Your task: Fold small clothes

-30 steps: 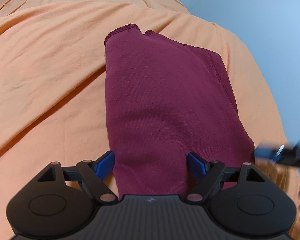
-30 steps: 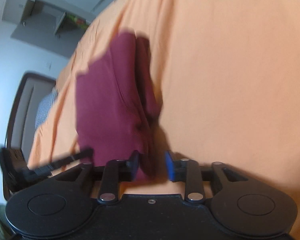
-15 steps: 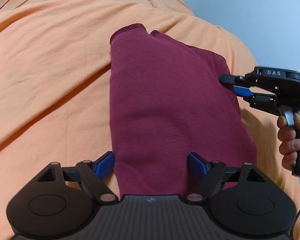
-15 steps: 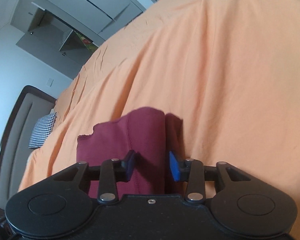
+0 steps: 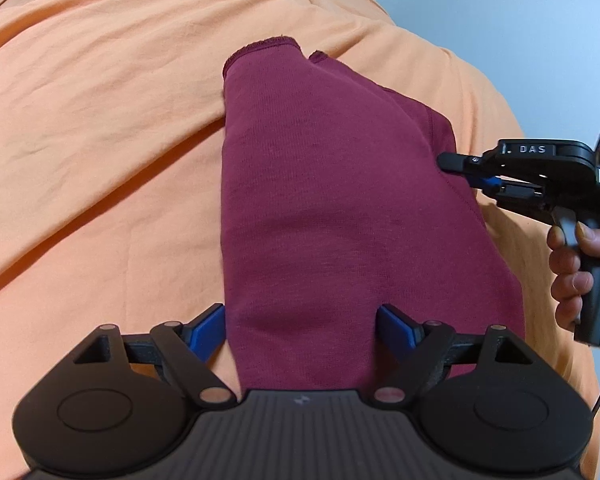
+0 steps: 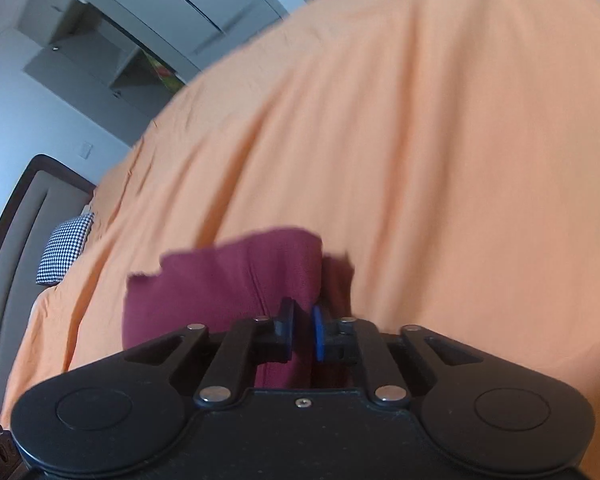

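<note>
Maroon garment point(image 5: 332, 208) is lying half-folded on the orange bedsheet point(image 5: 100, 128); left tongs point(image 5: 300, 330) are gaping wide, straddling its near end, gripping nothing, while right tongs point(image 6: 303, 334) are pinching its side edge, probably readying another fold

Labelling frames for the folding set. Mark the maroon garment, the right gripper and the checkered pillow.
maroon garment point(image 5: 332, 208): left wrist view, middle of the folded top layer.
right gripper point(image 6: 302, 334): right wrist view, midway between its fingertips, cloth between them.
checkered pillow point(image 6: 65, 249): right wrist view, its patterned face.
</note>
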`<act>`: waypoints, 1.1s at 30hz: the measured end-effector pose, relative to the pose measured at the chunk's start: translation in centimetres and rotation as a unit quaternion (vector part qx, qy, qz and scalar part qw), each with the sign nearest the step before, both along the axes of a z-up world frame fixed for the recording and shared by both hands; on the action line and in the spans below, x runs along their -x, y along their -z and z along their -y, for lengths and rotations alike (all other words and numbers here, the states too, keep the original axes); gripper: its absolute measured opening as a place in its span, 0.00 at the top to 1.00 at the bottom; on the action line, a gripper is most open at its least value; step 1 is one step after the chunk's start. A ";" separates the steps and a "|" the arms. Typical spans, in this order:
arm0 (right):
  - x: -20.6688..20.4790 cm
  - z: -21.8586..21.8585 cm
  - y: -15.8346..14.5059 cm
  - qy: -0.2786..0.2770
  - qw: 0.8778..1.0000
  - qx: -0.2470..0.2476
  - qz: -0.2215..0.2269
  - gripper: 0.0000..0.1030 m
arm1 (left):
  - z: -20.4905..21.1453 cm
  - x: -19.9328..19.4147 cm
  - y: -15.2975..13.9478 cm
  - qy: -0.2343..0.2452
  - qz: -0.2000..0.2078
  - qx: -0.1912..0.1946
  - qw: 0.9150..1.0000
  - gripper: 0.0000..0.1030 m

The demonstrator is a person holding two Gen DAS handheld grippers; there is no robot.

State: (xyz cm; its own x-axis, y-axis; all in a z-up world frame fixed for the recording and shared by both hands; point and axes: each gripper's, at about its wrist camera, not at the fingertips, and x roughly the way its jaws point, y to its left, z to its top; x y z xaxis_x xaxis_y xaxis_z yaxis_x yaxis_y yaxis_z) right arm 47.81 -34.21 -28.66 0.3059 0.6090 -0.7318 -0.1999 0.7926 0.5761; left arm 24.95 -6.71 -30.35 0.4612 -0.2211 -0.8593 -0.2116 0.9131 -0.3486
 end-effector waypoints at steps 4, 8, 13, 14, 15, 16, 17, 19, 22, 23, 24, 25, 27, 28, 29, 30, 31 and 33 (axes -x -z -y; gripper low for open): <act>1.6 1.3 -2.2 0.029 0.998 -0.037 0.031 0.79 | 0.1 -0.2 0.3 -0.003 0.000 0.003 1.000 0.15; 4.8 1.8 -3.8 -0.012 0.996 -0.073 0.051 0.76 | 0.1 -0.1 0.5 -0.005 0.000 0.005 1.000 0.15; 8.0 2.0 -2.1 -0.070 0.996 -0.062 0.010 0.74 | 0.1 0.0 0.4 -0.001 -0.002 0.004 1.000 0.14; 8.4 2.4 -1.7 -0.067 0.997 -0.049 0.007 0.78 | 0.1 -0.3 0.5 0.001 -0.002 0.004 1.000 0.14; 8.8 3.1 -1.4 -0.062 0.997 -0.039 0.007 0.84 | 0.1 -0.3 0.5 0.002 -0.002 0.003 1.000 0.14; 9.1 3.8 -1.3 -0.053 0.998 -0.036 0.006 0.87 | 0.1 -0.3 0.5 0.002 -0.002 0.002 1.000 0.14; 9.3 4.5 -1.2 -0.040 0.998 -0.041 0.002 0.87 | 0.1 -0.4 0.6 0.002 -0.003 0.002 1.000 0.14; 10.0 5.7 -1.2 -0.022 0.999 -0.044 -0.006 0.82 | 0.0 -0.2 0.5 -0.002 -0.002 0.002 1.000 0.14; 10.7 6.9 -1.5 -0.013 0.999 -0.038 -0.007 0.66 | -0.2 0.3 -0.2 -0.013 0.018 -0.002 1.000 0.16; 10.9 6.9 -1.4 -0.010 0.999 -0.049 -0.007 0.65 | -0.4 0.4 -0.5 -0.017 0.028 -0.002 0.999 0.16; 10.8 7.2 -1.7 -0.007 0.998 -0.060 -0.004 0.60 | -0.6 0.4 -0.7 -0.023 0.035 -0.001 0.999 0.16; 10.5 7.4 -2.0 -0.004 0.998 -0.067 0.000 0.57 | -1.0 0.3 -0.9 -0.028 0.038 0.000 0.999 0.16; 9.7 7.4 -2.4 -0.003 0.997 -0.074 0.013 0.46 | -1.5 0.0 -1.1 -0.035 0.040 0.000 0.999 0.16; 9.0 7.1 -2.6 -0.005 0.997 -0.078 0.019 0.45 | -1.8 -0.2 -1.2 -0.038 0.041 0.000 0.998 0.16; 8.4 6.9 -2.6 -0.007 0.996 -0.083 0.023 0.43 | -2.1 -0.5 -1.2 -0.041 0.042 0.004 0.998 0.16; 7.6 6.7 -2.6 -0.009 0.996 -0.086 0.025 0.42 | -2.4 -0.9 -1.4 -0.041 0.043 0.011 0.998 0.16; 7.1 6.4 -2.4 -0.010 0.996 -0.086 0.026 0.42 | -2.6 -1.2 -1.4 -0.039 0.046 0.017 0.998 0.16; 5.7 5.1 -1.9 -0.015 0.996 -0.090 0.026 0.42 | -2.8 -2.2 -1.6 -0.034 0.051 0.014 0.998 0.16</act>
